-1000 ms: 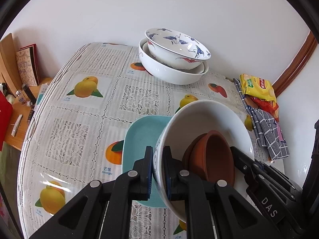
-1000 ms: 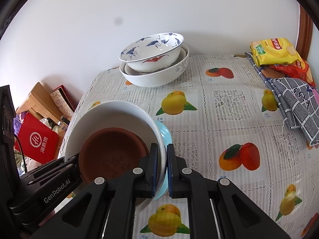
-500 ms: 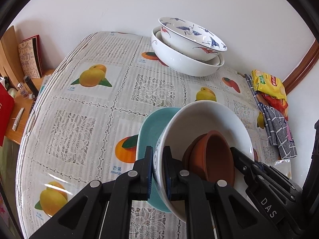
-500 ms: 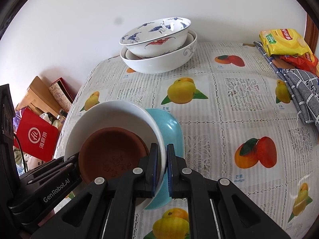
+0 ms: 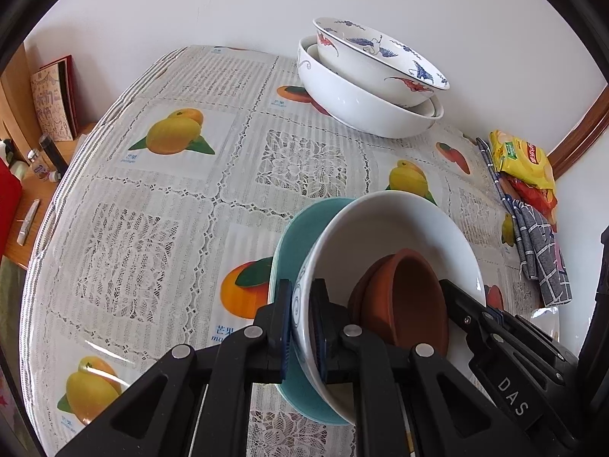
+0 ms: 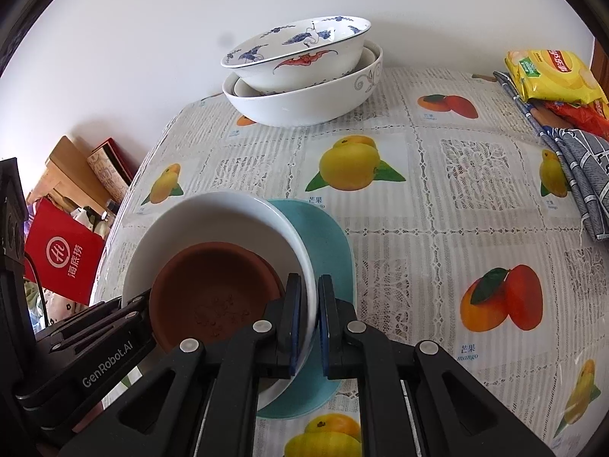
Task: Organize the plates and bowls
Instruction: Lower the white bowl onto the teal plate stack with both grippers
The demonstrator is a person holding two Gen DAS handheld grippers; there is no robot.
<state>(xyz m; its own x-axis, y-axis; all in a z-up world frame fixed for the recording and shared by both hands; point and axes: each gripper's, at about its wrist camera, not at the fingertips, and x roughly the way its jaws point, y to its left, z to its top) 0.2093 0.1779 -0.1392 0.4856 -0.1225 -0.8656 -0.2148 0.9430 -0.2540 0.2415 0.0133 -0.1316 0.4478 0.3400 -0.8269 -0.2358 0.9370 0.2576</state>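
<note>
Currently gripping the white bowl (image 5: 399, 228) by two opposite stretches of its rim: pinching one side with the left jaws, clamped tight on the porcelain at 6 o'clock in the left wrist view, and pinching the other side with the right jaws, likewise clamped, at 6 o'clock in the right wrist view. Holding it tilted rather than level, with nested terracotta dishes (image 5: 407, 297) lying inside, close against the left jaws' side of the wall. Hovering over the teal plate (image 5: 300, 236), which is lying on the worktop (image 5: 152, 209) under the bowl and peeking out toward 11 o'clock in the left wrist view and toward 1 o'clock in the right wrist view. Not seeing whether bowl and plate are touching. Probably aiming to seat the bowl on that plate, so needing to level it and centre it over the plate. Sharing the load evenly, with neither hand nearer than the other. Leaving the stacked bowls (image 6: 300, 76) well apart at 12 o'clock, by the wall.
</note>
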